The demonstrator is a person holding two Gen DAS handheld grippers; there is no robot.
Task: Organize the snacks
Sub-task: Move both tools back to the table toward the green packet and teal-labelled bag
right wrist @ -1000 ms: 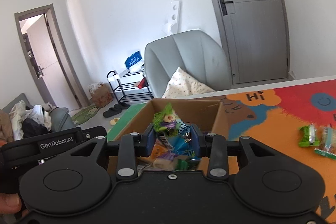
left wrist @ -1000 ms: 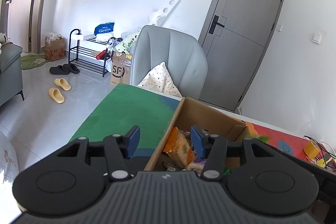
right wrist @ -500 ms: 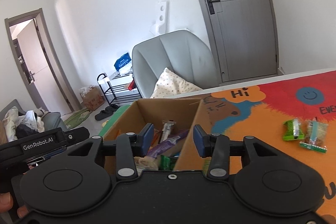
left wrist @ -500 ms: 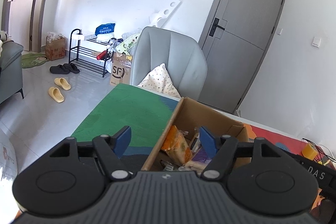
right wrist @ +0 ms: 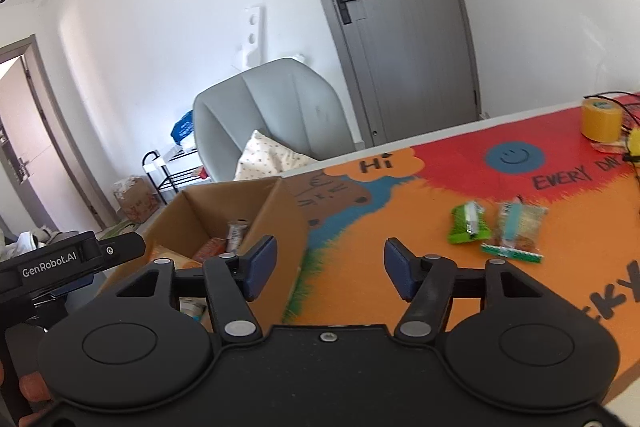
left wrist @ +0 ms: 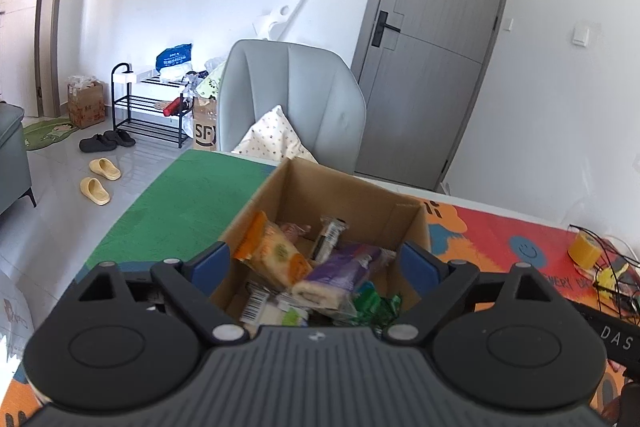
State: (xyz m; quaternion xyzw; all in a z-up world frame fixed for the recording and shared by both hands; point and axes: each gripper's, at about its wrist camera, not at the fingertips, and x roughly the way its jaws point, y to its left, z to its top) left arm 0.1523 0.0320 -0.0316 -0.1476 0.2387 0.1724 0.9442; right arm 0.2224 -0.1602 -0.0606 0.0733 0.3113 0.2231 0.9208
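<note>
An open cardboard box [left wrist: 352,193] on the table holds several snack packets, among them an orange one [left wrist: 272,251] and a purple one [left wrist: 340,273]. My left gripper [left wrist: 314,265] is wide open and empty, hovering over the box. My right gripper [right wrist: 330,267] is open and empty, just right of the box [right wrist: 240,205] above the colourful mat [right wrist: 400,227]. A green snack packet [right wrist: 468,225] and a clear packet with a blue-green label [right wrist: 516,229] lie on the mat, ahead and to the right of it.
A yellow tape roll [right wrist: 602,119] and black cables [left wrist: 612,267] sit at the table's far right. A grey chair [left wrist: 296,107] with a spotted pillow stands behind the table. A shoe rack [left wrist: 152,111] and slippers are on the floor to the left.
My right gripper let go of the snacks it held over the box, opened, and swung right towards the mat. My left gripper opened wider above the box.
</note>
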